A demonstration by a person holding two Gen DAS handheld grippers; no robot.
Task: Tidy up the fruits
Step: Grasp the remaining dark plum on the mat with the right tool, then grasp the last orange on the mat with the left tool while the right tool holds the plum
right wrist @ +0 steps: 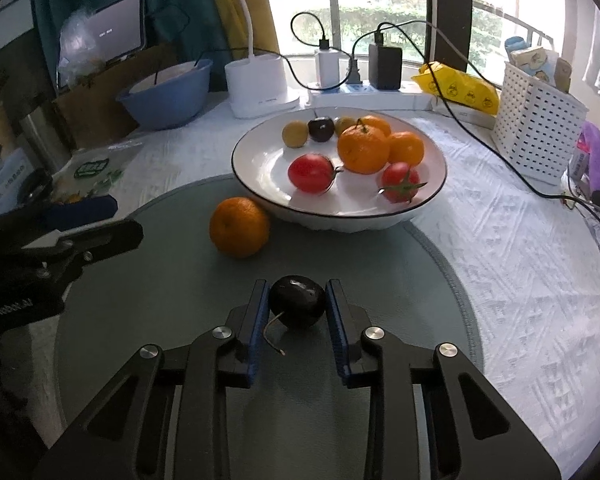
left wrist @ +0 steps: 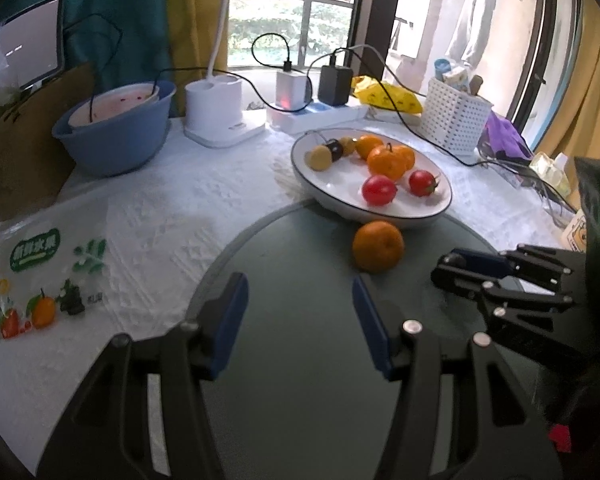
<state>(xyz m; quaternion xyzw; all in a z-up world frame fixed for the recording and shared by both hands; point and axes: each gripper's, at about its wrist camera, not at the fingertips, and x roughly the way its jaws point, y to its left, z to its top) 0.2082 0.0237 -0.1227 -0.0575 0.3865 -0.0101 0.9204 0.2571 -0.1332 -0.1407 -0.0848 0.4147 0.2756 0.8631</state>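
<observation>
A white bowl point(right wrist: 432, 196) with a dark rim holds oranges point(right wrist: 363, 148), two red tomatoes point(right wrist: 311, 173), a dark cherry point(right wrist: 321, 129) and small yellow fruits point(right wrist: 294, 133); it also shows in the left wrist view point(left wrist: 332, 192). A loose orange point(right wrist: 239, 227) lies on the round grey mat point(right wrist: 160, 280) just in front of the bowl, seen too in the left wrist view point(left wrist: 378, 246). My right gripper point(right wrist: 297, 300) is shut on a dark cherry point(right wrist: 297, 301) with a stem, low over the mat. My left gripper point(left wrist: 300, 300) is open and empty above the mat, left of the loose orange.
A blue basin point(left wrist: 112, 136), a white lamp base point(left wrist: 220, 112), a power strip with chargers and cables point(left wrist: 320, 92), a yellow bag point(left wrist: 388, 96) and a white perforated basket point(left wrist: 452, 116) line the back. A printed plastic fruit bag point(left wrist: 40, 280) lies at the left.
</observation>
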